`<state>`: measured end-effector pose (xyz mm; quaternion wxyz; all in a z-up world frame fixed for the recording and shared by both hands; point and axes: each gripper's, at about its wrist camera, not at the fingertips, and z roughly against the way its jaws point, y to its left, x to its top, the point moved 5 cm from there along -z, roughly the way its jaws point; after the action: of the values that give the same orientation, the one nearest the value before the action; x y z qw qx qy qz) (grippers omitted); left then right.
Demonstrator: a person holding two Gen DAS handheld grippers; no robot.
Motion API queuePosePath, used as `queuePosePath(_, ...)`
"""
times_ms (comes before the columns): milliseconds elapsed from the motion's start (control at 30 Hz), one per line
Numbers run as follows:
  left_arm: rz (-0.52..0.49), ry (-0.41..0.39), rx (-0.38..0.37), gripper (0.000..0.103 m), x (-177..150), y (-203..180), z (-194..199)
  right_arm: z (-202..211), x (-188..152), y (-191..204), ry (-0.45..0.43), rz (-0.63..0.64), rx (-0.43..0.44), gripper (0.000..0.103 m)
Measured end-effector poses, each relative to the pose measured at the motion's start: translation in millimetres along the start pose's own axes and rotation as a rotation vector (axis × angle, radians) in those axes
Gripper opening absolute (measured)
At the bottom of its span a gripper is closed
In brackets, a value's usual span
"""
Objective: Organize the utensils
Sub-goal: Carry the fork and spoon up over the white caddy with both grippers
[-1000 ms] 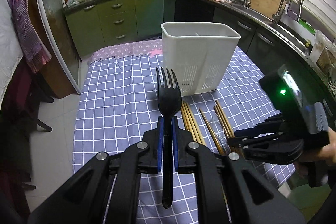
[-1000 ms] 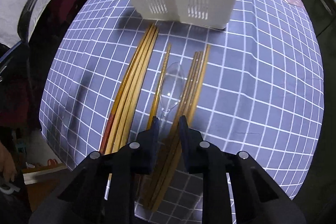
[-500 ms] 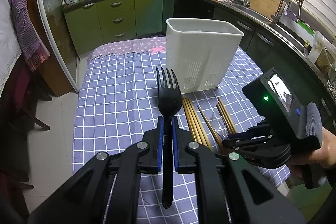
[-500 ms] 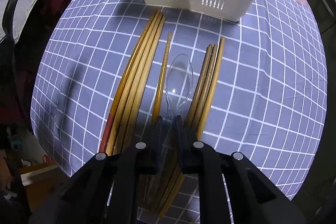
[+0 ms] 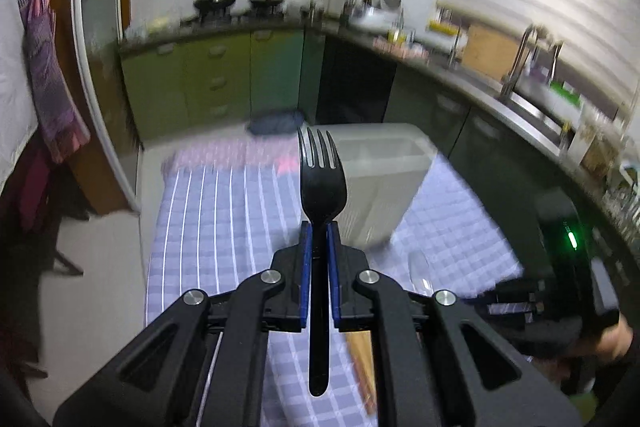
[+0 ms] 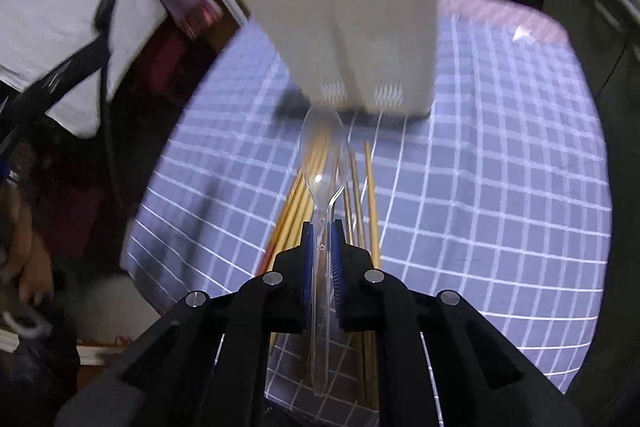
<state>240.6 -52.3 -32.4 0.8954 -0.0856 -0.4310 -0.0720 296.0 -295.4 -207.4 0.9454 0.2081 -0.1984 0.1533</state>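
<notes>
While both utensils are clamped and clear of the tabletop [image 6: 500,187], we should carry each over the open top of the white holder [image 5: 384,179] before letting go. The left hand-held gripper [image 5: 319,255] is closed tight on the neck of the black fork [image 5: 322,187], tines pointing up and away toward the holder, which stands at the far side of the checked cloth. The right hand-held gripper [image 6: 320,255] has just closed on the handle of the clear spoon [image 6: 324,151], bowl forward, above the chopsticks [image 6: 362,187] that lie on the cloth just near of the holder. We judge that the holder has a divider, so we pick one compartment per kind, tip each piece handle-down and release low inside the rim. The spoon is slick and thin, so we keep the squeeze firm and the wrist steady.
</notes>
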Motion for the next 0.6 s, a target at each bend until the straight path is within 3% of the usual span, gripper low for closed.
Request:
queuePosePath(133,0.022,-0.132,-0.063,0.008,50,-10,0,42,2,-7,-0.124,-0.002,0.033,0.01)
queuePosePath(300,0.033,-0.261,-0.113,0.008,96,-25,-33,72,0,-18,-0.202,0.005,0.042,0.01)
queuePosePath(433,0.031,-0.317,-0.074,0.008,112,-31,-67,82,-1,-24,-0.228,0.006,0.038,0.01)
queuePosePath(600,0.017,-0.325,-0.027,0.008,106,-29,-102,95,-5,-28,-0.256,0.008,0.047,0.01)
